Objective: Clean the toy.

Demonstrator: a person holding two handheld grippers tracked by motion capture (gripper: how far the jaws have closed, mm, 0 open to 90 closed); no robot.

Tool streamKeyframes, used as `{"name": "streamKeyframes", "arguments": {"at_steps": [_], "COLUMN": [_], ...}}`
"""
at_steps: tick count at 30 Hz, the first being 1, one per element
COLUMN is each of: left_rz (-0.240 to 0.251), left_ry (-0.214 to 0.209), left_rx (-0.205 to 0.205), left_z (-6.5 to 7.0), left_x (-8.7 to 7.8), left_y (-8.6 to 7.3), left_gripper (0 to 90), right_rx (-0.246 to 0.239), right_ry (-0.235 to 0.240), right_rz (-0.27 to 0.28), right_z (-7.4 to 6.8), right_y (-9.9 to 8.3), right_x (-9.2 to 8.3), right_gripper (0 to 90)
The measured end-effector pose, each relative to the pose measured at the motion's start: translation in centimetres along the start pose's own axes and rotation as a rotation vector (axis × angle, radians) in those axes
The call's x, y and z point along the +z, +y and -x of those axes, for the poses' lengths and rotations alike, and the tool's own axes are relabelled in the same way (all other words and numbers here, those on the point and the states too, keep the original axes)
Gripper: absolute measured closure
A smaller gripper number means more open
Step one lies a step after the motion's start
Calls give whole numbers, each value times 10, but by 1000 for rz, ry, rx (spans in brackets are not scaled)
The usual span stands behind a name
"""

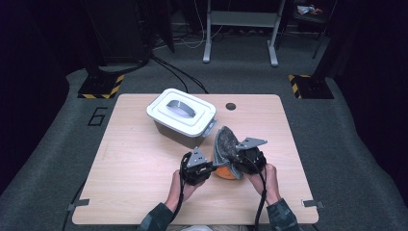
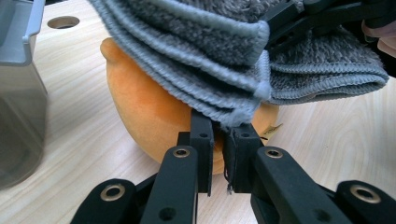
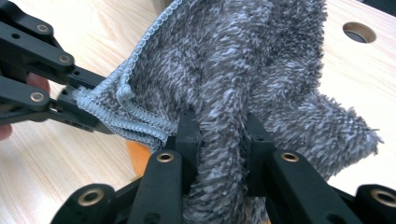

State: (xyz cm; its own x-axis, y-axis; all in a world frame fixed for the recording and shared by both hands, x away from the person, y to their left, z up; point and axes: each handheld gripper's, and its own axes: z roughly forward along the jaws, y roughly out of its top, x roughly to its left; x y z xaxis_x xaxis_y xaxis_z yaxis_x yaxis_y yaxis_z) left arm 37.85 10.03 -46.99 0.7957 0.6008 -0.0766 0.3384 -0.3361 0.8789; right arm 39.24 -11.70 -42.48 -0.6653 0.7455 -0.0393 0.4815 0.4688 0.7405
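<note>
Your left gripper [image 1: 208, 169] is clamped on the hemmed corner of the grey cloth [image 1: 226, 144]; in the left gripper view its jaws sit nearly together w/ the stitched edge [image 2: 233, 114] pinched btwn them. Your right gripper [image 1: 240, 161] is clamped on a thick fold of the same cloth; in the right gripper view the bunched pile [image 3: 224, 154] fills the gap btwn the jaws, so they stand wider than the left pair but press on fabric both sides. The cloth is folded in several layers, held up off the table [image 1: 134, 159] btwn the two grippers, and it rises toward the bin [image 1: 183, 118], leaning up and back. Under it sits an orange thing [image 1: 225, 172], rounded, resting on the wood just beside both grippers; in the left gripper view the cloth drapes over its top [image 2: 154, 107], and I can't tell if the two touch or the cloth just hangs above. The bin, w/ white lid [image 1: 180, 109] shut, stands on the table's far half, near the cloth but apart from it. A round hole [image 1: 231, 106] in the tabletop lies to the right of the bin. Your hands come in from the near edge, left hand [image 1: 179, 190] and right hand [image 1: 269, 180], sleeves at the table's front.
</note>
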Motion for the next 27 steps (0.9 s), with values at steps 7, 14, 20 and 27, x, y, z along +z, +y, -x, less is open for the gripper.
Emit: {"name": "streamKeyframes", "arguments": {"at_steps": [7,14,20,27], "left_rz": [3,3,2,5], "left_ry": [-4,-5,-7,-8], "left_rx": [-10,-7,-11,-5], "left_z": [-1,-1,-1,0], "left_x": [0,0,0,1], "left_y": [0,0,0,1], "left_gripper": [830,830,830,830], "right_rx": [20,81,135,189], "right_ry": [-32,-67,-92,-102], "right_rz": [-6,-18,-38,-62], "right_z": [11,27,41,54], "right_y": [-8,-22,-36,-52], "right_x": [-6,-10,-9,-4], "right_gripper": [728,728,728,729]}}
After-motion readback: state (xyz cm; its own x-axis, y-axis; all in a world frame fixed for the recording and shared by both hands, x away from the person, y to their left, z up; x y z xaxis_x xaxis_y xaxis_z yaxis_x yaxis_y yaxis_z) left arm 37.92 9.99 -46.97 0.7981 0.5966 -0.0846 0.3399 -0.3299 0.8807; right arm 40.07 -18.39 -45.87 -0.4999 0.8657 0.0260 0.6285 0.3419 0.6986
